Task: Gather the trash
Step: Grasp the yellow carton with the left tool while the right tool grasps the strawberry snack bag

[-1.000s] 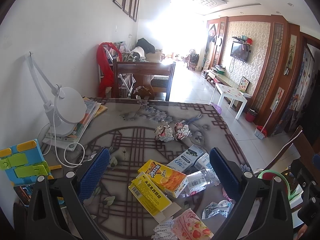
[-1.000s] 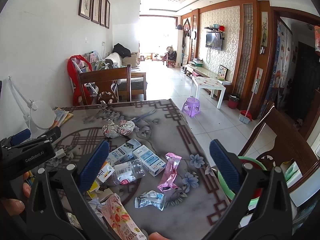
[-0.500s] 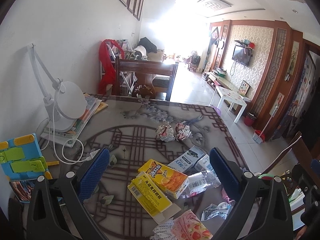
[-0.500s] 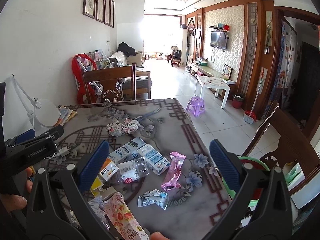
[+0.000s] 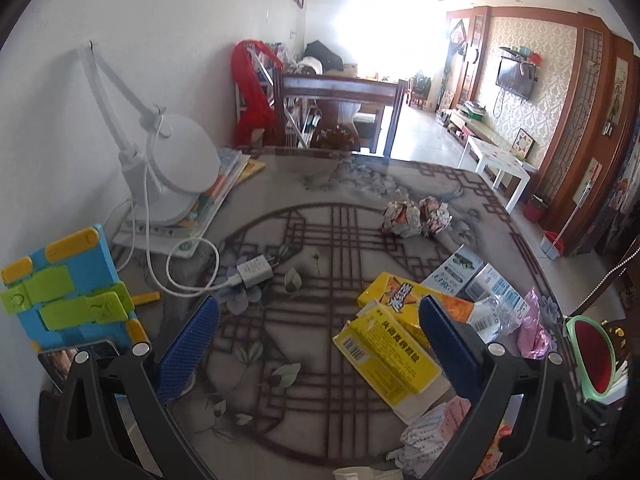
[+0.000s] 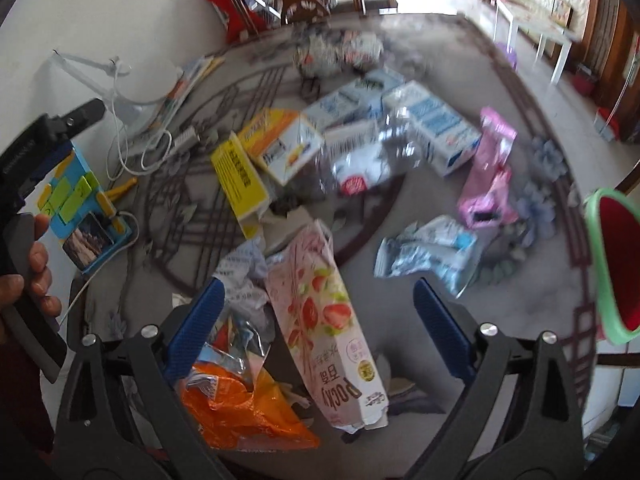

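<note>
The trash lies scattered over our patterned table (image 5: pixel 304 312). Taking the long yellow box (image 6: pixel 239 178) as landmark: a Pocky box (image 6: pixel 324 316) with strawberries lies just nearer us, between the jaws of our right gripper (image 6: pixel 316 320), whose pads do not press it (the jaws stand wide and have just been closing a little). An orange wrapper (image 6: pixel 244 408) sits beside the Pocky box, by the left jaw. Beyond the yellow box lie an orange-and-yellow carton (image 6: pixel 280 144), two blue-and-white cartons (image 6: pixel 436 128) and two crumpled foil balls (image 5: pixel 416 216); to its right, a pink wrapper (image 6: pixel 488 176) and a pale blue packet (image 6: pixel 432 252). A green-rimmed red bin (image 6: pixel 612 260) stands off the table's right edge.

Our left gripper (image 5: pixel 320 340) hangs wide over bare table, its right jaw overlapping the yellow box in view, holding nothing. Left of the yellow box sit a charger (image 5: pixel 254 271), a white lamp (image 5: pixel 180 168) and a blue-and-yellow stand (image 5: pixel 68 292).
</note>
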Action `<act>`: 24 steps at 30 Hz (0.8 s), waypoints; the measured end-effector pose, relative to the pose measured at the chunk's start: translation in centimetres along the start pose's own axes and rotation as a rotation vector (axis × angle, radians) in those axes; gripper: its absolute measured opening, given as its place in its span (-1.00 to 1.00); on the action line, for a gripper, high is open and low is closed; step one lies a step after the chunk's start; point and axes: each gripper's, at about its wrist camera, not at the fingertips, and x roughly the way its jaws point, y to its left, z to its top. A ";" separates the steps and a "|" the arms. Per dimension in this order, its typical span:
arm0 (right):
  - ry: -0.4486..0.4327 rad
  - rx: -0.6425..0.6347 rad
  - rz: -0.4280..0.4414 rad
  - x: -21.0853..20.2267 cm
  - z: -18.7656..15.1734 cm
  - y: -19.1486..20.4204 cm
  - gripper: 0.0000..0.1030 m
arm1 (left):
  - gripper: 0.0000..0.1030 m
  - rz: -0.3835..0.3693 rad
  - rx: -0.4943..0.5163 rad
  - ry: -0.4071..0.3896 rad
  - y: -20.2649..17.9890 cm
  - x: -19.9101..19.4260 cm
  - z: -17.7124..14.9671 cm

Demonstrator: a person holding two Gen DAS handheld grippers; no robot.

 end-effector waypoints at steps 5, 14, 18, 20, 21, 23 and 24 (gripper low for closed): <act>0.142 0.031 0.045 3.8 -1.5 -0.5 -0.17 | 0.58 -0.104 -0.043 0.128 -0.1 2.8 -1.4; -0.007 0.052 0.052 0.3 -0.8 -0.8 -0.44 | 0.46 -0.211 -0.130 0.375 -3.8 11.1 -4.3; -0.048 0.046 0.031 -1.6 -0.2 -1.1 -0.44 | 0.46 -0.161 -0.121 0.422 -5.3 14.0 -4.9; -0.053 0.054 0.037 -2.3 -0.2 -1.7 -0.44 | 0.38 -0.156 -0.142 0.448 -5.3 15.3 -5.3; -0.056 0.059 0.040 -2.6 -0.2 -1.9 -0.44 | 0.37 -0.161 -0.158 0.450 -5.1 15.7 -5.3; -0.064 0.066 0.048 -3.0 -0.2 -2.0 -0.44 | 0.16 -0.160 -0.171 0.436 -5.1 15.6 -5.2; -0.070 0.069 0.055 -3.3 -0.1 -2.1 -0.44 | 0.03 -0.176 -0.174 0.429 -5.2 15.5 -5.1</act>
